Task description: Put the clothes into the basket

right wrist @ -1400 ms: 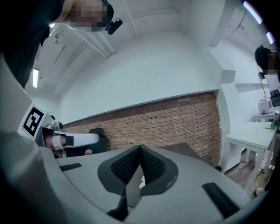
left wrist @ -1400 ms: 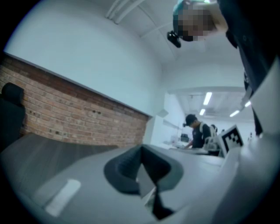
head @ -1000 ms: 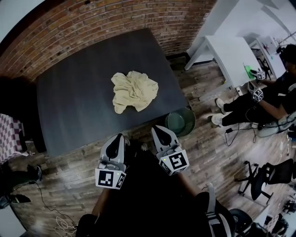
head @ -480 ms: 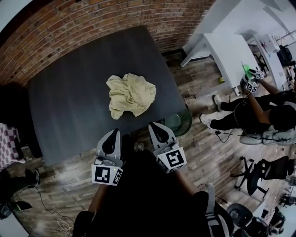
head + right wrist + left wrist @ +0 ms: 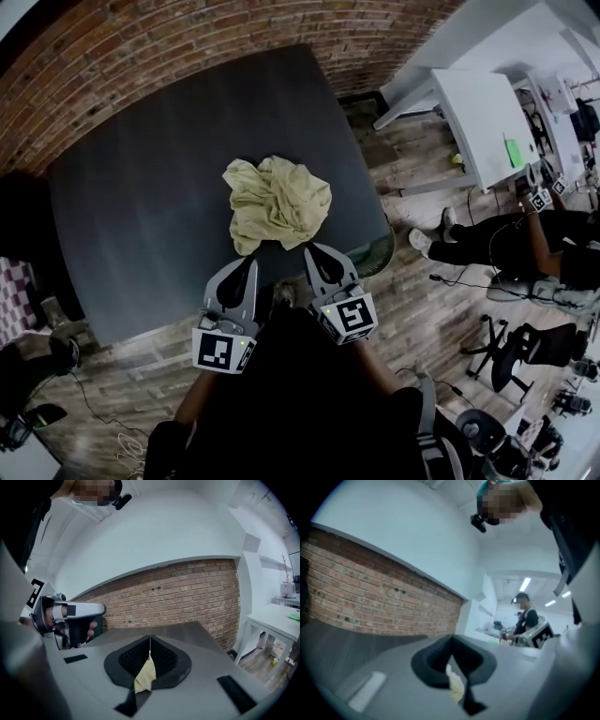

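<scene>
Facing the crumpled yellow cloth (image 5: pixel 277 202) from the near edge of the dark surface (image 5: pixel 141 206), the person holds the left hand-held gripper (image 5: pixel 247 264) and the right hand-held gripper (image 5: pixel 314 249) side by side, both pointing at the heap. The cloth lies on the surface toward its near right part. The green basket (image 5: pixel 379 251) stands on the floor (image 5: pixel 441 309) just beside the surface's near right corner, partly hidden under that edge.

Step in hand, as judged: the reach for the cloth, at the very start of the task. To do it well, the jaws would need to part before they meet the fabric, then close on a thick fold near the heap's middle (a pinch at a loose hem is likely to leave most of the cloth trailing over the edge). The right side is nearer the basket, so it suits the carry.

Gripper state: in each gripper view the two jaws meet at their tips, fully closed, with nothing pinched. The yellow seen low in the gap behind the tips is the cloth lying beyond. The right tips sit just beside the cloth's near edge; whether they touch it cannot be told.
</scene>
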Tool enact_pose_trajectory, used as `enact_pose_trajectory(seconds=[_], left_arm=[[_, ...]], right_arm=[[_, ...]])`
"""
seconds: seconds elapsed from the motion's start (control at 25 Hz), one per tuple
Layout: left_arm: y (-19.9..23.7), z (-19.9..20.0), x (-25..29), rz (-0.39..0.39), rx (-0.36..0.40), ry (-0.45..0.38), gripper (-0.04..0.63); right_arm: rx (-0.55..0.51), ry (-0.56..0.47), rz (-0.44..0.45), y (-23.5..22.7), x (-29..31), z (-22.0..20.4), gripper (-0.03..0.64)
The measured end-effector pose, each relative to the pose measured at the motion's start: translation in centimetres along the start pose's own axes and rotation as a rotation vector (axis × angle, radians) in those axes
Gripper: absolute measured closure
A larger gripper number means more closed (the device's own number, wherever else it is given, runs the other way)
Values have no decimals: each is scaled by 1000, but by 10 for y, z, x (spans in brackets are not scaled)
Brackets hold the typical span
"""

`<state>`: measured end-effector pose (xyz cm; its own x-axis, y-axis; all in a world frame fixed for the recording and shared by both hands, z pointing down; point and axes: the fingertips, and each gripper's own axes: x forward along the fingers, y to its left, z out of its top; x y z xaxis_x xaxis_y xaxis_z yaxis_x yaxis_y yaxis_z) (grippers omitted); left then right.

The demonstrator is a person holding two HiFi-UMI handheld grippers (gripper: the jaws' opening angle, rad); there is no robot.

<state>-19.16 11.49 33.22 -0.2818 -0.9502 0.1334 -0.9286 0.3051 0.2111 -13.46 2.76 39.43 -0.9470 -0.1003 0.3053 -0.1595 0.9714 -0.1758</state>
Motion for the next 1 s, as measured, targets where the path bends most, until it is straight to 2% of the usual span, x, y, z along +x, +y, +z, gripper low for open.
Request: enact_pose_trajectory(seconds=[0.72, 0.8, 1.0], left_arm=[[64, -23, 56, 2, -39, 69, 591], [70, -25, 60, 3, -41, 74, 591], [83, -35, 67, 12, -57, 98, 591]], right_arm=[[32, 152, -71, -39, 80, -44, 605], [35, 178, -74, -42, 87, -51, 567], [30, 269, -82, -49, 105, -76, 415]])
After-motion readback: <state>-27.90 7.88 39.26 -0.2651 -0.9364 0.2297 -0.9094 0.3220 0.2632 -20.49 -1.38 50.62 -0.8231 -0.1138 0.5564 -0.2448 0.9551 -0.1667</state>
